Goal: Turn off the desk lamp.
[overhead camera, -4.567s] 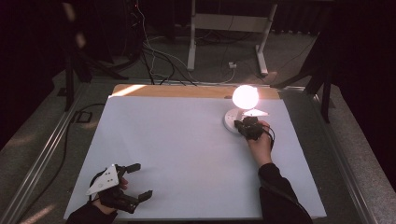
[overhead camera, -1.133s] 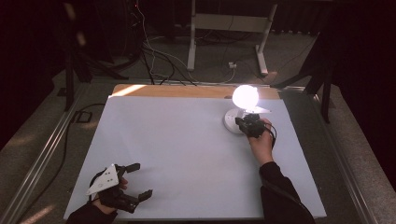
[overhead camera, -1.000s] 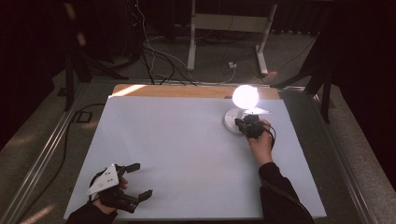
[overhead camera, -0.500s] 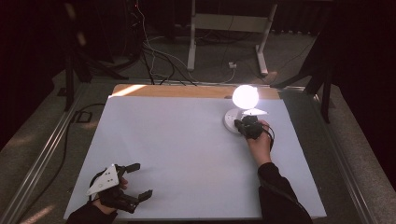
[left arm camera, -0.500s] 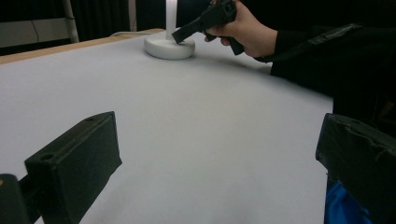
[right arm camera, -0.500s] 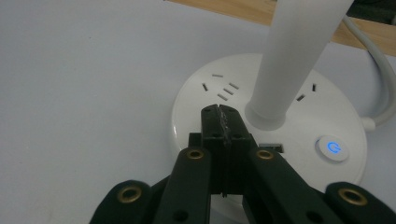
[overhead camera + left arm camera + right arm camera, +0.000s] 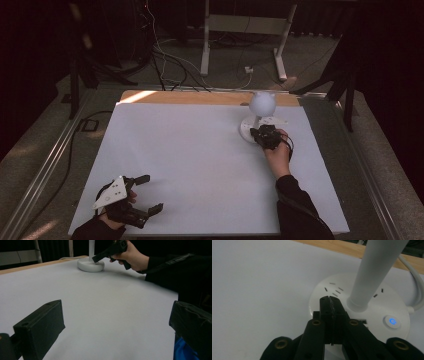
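Observation:
A white table lamp stands at the back right of the table, with a round globe (image 7: 262, 103) on a stem (image 7: 377, 270) and a round base (image 7: 246, 125). The globe looks pale, not glaring. On the base (image 7: 322, 290) a power button (image 7: 392, 321) shows a blue mark. My right gripper (image 7: 255, 131) is shut, its joined tips (image 7: 329, 300) over the base just left of the stem, with nothing held. The left gripper view shows the right gripper (image 7: 100, 256) above the base (image 7: 90, 265). My left gripper (image 7: 150, 194) rests at the near left corner, open and empty (image 7: 116, 325).
A white sheet (image 7: 200, 160) covers the table, with a wooden strip (image 7: 200, 97) along the far edge. The lamp's white cable (image 7: 418, 297) runs off the base to the back. Beyond the table are floor cables and a metal stand (image 7: 240, 22).
The globe shone bright white in the earlier frames and looks dimmer now. Neither hand has moved.

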`<state>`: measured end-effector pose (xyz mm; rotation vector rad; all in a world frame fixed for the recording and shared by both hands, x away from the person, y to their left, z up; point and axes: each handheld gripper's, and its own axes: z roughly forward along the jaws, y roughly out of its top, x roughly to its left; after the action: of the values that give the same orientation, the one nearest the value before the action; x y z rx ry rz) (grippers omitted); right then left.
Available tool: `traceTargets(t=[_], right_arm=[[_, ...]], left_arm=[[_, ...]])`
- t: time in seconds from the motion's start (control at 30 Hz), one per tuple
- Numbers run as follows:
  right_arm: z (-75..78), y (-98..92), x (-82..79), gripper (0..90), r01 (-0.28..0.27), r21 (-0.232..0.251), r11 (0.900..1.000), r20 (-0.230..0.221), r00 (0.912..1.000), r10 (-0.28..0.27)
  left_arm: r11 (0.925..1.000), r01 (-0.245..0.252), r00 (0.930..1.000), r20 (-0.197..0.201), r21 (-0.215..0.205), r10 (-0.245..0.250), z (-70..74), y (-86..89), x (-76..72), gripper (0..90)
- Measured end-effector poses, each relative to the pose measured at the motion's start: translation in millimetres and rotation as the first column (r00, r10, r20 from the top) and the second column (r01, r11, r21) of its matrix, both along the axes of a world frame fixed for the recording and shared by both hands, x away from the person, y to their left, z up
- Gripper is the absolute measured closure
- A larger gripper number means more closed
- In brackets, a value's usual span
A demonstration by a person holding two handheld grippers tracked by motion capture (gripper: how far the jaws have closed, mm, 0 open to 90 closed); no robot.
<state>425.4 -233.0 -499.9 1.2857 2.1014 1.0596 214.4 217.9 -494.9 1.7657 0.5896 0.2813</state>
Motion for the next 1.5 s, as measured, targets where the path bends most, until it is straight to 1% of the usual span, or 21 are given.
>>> traceTargets(t=[0.07,0.2,0.27,0.43,0.5,0.63,0.67,0.73,0.77,0.8,0.9,0.97,1.07,1.1,1.13,1.2,1.27,1.3,1.4,1.47,1.5], right_arm=[[4.0,0.1,-1.2,89.0,-0.005,0.013,1.000,0.005,1.0000,0.005],[12.0,-0.1,-3.8,81.9,-0.019,0.034,0.999,0.009,0.9998,0.019],[14.9,-0.2,-4.8,76.6,-0.027,0.051,0.998,-0.007,0.9996,0.028],[20.0,0.1,-8.4,53.4,-0.054,0.067,0.996,0.003,0.9985,0.054],[21.0,0.1,-8.9,46.9,-0.066,0.062,0.996,0.002,0.9978,0.066],[22.7,0.8,-10.6,29.5,-0.071,0.063,0.995,-0.014,0.9973,0.072],[23.2,1.0,-10.8,27.1,-0.069,0.068,0.995,-0.026,0.9971,0.071],[24.3,1.4,-12.2,22.0,-0.069,0.069,0.995,-0.028,0.9971,0.071],[25.0,1.3,-12.5,14.9,-0.073,0.078,0.994,-0.032,0.9966,0.076],[25.7,0.8,-12.9,10.1,-0.090,0.083,0.992,-0.041,0.9947,0.094],[29.2,-0.3,-15.8,1.2,-0.120,0.098,0.988,-0.038,0.9915,0.124],[31.9,-1.7,-17.9,0.0,-0.138,0.121,0.983,-0.033,0.9892,0.143],[34.8,-2.0,-21.7,0.0,-0.166,0.120,0.979,-0.017,0.9855,0.169],[35.5,-1.7,-23.7,0.0,-0.166,0.104,0.981,0.003,0.9860,0.167],[36.3,-1.7,-25.2,0.0,-0.173,0.096,0.980,0.004,0.9849,0.173],[37.5,-2.8,-29.1,0.0,-0.196,0.116,0.974,0.021,0.9806,0.195],[38.5,-4.0,-32.8,0.0,-0.206,0.120,0.971,0.014,0.9786,0.205],[38.5,-4.6,-34.9,0.0,-0.218,0.128,0.968,0.013,0.9758,0.218],[37.0,-6.4,-42.7,0.0,-0.237,0.115,0.965,0.015,0.9714,0.237],[35.9,-8.4,-48.8,0.0,-0.234,0.099,0.967,0.011,0.9721,0.234],[35.2,-10.0,-51.9,0.0,-0.239,0.108,0.965,0.014,0.9708,0.239]], left_arm=[[1.0000,0.000,1.0000,-0.001,0.002,0.000,-0.2,-0.4,0.2,0.5],[1.0000,-0.004,1.0000,0.001,0.003,0.004,0.4,-0.3,-0.5,0.5],[1.0000,-0.009,1.0000,0.002,0.002,0.009,0.5,0.3,-0.2,0.5],[1.0000,-0.007,1.0000,0.002,0.001,0.007,0.3,-0.2,0.0,0.5],[1.0000,-0.006,1.0000,0.002,0.001,0.006,0.3,-0.1,0.0,0.5],[1.0000,-0.007,1.0000,0.003,0.000,0.007,0.6,0.2,-0.2,0.5],[1.0000,-0.005,1.0000,0.003,0.000,0.005,0.6,0.2,-0.2,0.5],[1.0000,-0.004,1.0000,0.002,0.001,0.004,0.5,0.2,-0.1,0.5],[1.0000,-0.004,1.0000,0.003,0.000,0.004,0.6,0.1,-0.1,0.5],[1.0000,-0.004,1.0000,0.003,-0.002,0.004,0.6,0.1,-0.1,0.5],[1.0000,-0.002,1.0000,0.002,-0.003,0.002,0.6,0.1,-0.1,0.5],[1.0000,-0.002,1.0000,0.002,0.000,0.002,0.6,0.1,-0.2,0.5],[1.0000,-0.002,1.0000,0.003,-0.003,0.002,0.7,0.0,-0.2,0.5],[1.0000,-0.002,1.0000,0.003,-0.004,0.002,0.7,0.0,-0.2,0.5],[1.0000,-0.001,1.0000,0.002,-0.004,0.001,0.7,0.0,-0.2,0.5],[1.0000,-0.001,1.0000,0.002,-0.002,0.001,0.6,0.0,-0.2,0.5],[1.0000,-0.002,1.0000,0.001,0.000,0.002,0.5,-0.2,-0.1,0.5],[1.0000,-0.001,1.0000,0.001,0.000,0.001,0.4,-0.3,-0.1,0.5],[1.0000,0.000,1.0000,0.001,0.003,0.000,0.2,-0.5,-0.5,0.5],[1.0000,0.000,1.0000,0.002,-0.001,0.000,0.5,-0.2,-0.7,0.5],[1.0000,0.000,1.0000,0.002,-0.003,0.000,0.6,-0.1,-0.8,0.5]])
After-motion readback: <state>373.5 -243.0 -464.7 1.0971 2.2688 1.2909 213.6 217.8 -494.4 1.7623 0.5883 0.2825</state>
